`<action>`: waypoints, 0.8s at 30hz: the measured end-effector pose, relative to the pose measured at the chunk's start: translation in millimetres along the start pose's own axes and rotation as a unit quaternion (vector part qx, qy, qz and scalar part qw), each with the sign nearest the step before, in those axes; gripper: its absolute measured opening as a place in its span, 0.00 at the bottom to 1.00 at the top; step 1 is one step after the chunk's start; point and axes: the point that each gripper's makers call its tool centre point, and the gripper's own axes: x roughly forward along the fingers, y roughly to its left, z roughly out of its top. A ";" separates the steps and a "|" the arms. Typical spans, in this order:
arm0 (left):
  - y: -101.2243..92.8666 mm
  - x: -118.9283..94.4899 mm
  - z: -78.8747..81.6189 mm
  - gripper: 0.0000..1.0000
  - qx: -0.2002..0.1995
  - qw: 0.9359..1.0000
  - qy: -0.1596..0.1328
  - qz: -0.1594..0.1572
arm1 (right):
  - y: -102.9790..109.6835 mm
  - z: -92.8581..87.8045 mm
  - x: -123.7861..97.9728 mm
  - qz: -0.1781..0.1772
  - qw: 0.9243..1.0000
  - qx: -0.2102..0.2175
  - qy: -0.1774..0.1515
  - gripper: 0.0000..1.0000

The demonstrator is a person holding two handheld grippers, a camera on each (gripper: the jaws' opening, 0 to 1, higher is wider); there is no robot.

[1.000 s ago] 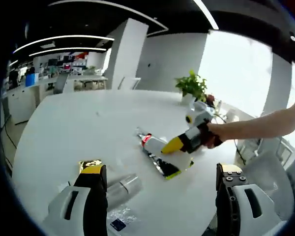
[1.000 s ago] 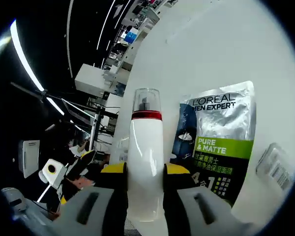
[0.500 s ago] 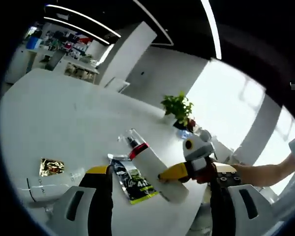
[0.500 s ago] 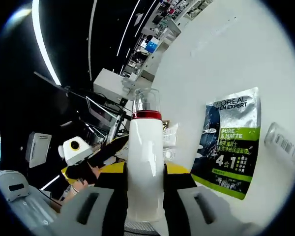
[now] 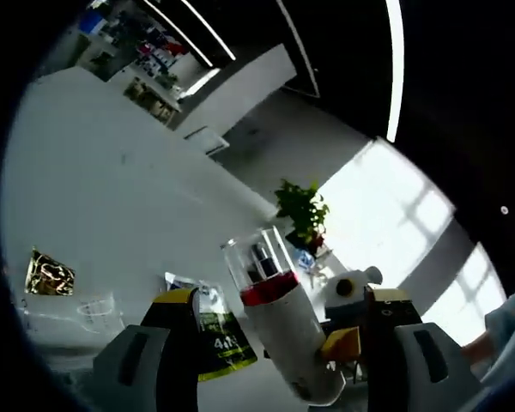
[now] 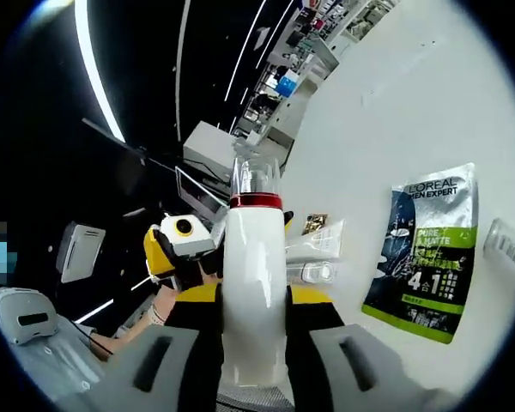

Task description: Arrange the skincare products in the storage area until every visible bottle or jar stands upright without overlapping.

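Observation:
A white bottle (image 6: 253, 257) with a red band and a clear cap is clamped between the jaws of my right gripper (image 6: 253, 296), lifted clear of the white table (image 6: 395, 112). In the left gripper view the same bottle (image 5: 279, 330) leans tilted between the wide-apart jaws of my left gripper (image 5: 281, 297), untouched by them. One yellow tip of the right gripper (image 5: 340, 343) grips its lower body. A green and silver L'Oreal sachet (image 6: 431, 257) lies flat on the table. The left gripper (image 6: 177, 251) shows beyond the bottle.
A gold packet (image 5: 50, 273), a clear tube (image 6: 319, 243) and a clear bottle (image 6: 314, 273) lie on the table near the sachet (image 5: 213, 333). A barcoded clear item (image 6: 505, 245) lies beside the sachet. A potted plant (image 5: 299, 209) stands at the far table edge.
My right gripper has lifted the white bottle off the table and swung it toward upright. The left gripper has come close to it, so the bottle now sits between its open jaws.

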 end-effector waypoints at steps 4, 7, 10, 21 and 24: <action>3.3 3.8 -1.2 0.77 -0.007 1.000 0.000 0.001 | 7.5 -0.8 -0.7 0.017 1.000 0.001 -0.001 0.26; -1.9 6.8 -4.2 0.76 -0.030 0.999 0.000 -0.023 | 8.5 -2.7 -1.0 0.017 1.000 -0.003 0.001 0.26; -3.0 9.1 -6.1 0.74 -0.043 0.999 0.003 -0.029 | 10.7 -4.8 -1.1 0.021 1.000 -0.006 0.003 0.26; -16.4 10.9 -13.9 0.43 -0.052 0.997 0.008 -0.062 | 23.6 -8.9 -5.6 0.029 0.999 -0.025 0.005 0.26; -23.8 12.3 -15.5 0.41 -0.042 0.996 0.010 -0.076 | 25.3 -11.7 -8.0 0.031 0.999 -0.031 0.007 0.26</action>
